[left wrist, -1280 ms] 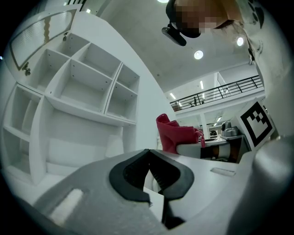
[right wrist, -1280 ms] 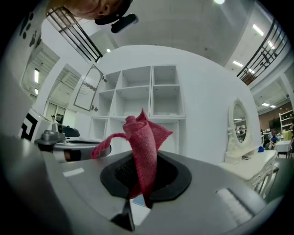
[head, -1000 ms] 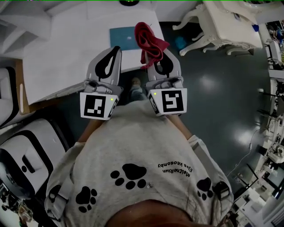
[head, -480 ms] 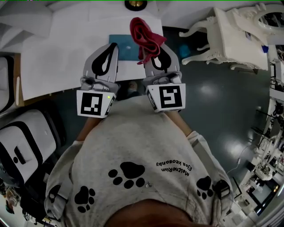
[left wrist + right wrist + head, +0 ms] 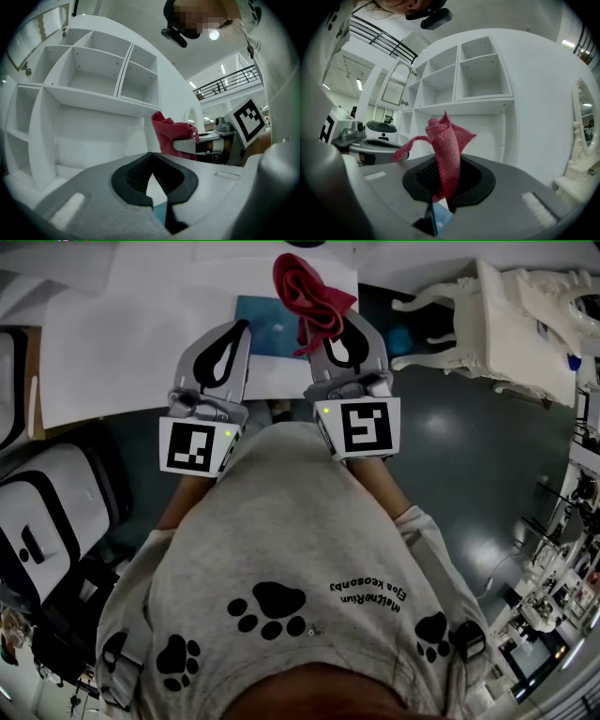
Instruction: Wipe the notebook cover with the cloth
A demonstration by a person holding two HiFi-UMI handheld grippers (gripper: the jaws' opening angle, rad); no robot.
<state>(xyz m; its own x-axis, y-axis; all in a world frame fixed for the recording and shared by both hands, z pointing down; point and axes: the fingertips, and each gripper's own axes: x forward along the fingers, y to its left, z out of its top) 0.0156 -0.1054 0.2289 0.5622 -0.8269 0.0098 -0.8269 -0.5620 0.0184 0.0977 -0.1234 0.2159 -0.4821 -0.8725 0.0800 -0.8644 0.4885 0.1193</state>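
Observation:
A teal notebook (image 5: 264, 326) lies flat on the white table (image 5: 122, 352). My right gripper (image 5: 328, 337) is shut on a red cloth (image 5: 307, 294), which bunches up beyond its tips, over the notebook's right edge. In the right gripper view the cloth (image 5: 444, 140) stands up from the closed jaws of that gripper (image 5: 447, 161), with a sliver of notebook (image 5: 440, 216) below. My left gripper (image 5: 246, 327) hovers beside it at the notebook's near left part, shut and holding nothing. From the left gripper (image 5: 151, 154) the cloth (image 5: 168, 133) shows to the right.
A white shelf unit (image 5: 93, 79) with open compartments stands behind the table. An ornate white chair (image 5: 506, 315) is on the dark floor to the right. A black and white seat (image 5: 42, 521) sits at the left. The person's grey shirt fills the near view.
Both grippers have moved a little forward over the table. The red cloth now sits farther out, beside the notebook's right edge. Both jaws stay as they were.

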